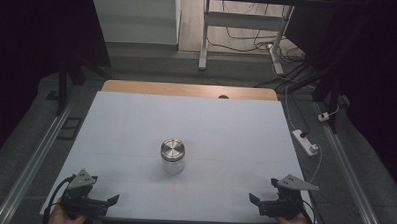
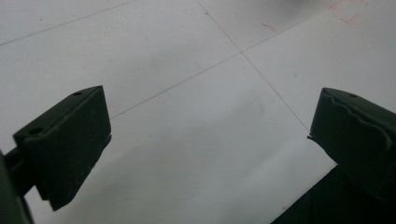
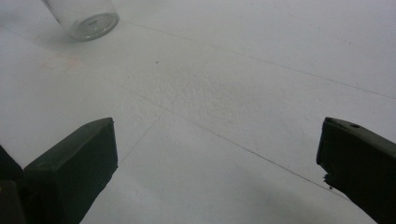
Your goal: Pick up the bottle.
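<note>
Grippers [image 1: 108,201] [image 1: 256,201] gape; jar [image 1: 172,156] seemingly upright.

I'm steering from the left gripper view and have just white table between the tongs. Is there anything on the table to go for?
Observer: Yes, a clear glass jar with a metal lid stands upright near the middle of the table, seen from the high view.
Operator: How are the right tongs?
Observer: The right tongs are open with nothing between them, at the near right corner of the table.
Operator: Can that side see the jar?
Observer: Yes, the right gripper view catches the jar's base at its top left, apart from the tongs.
</note>
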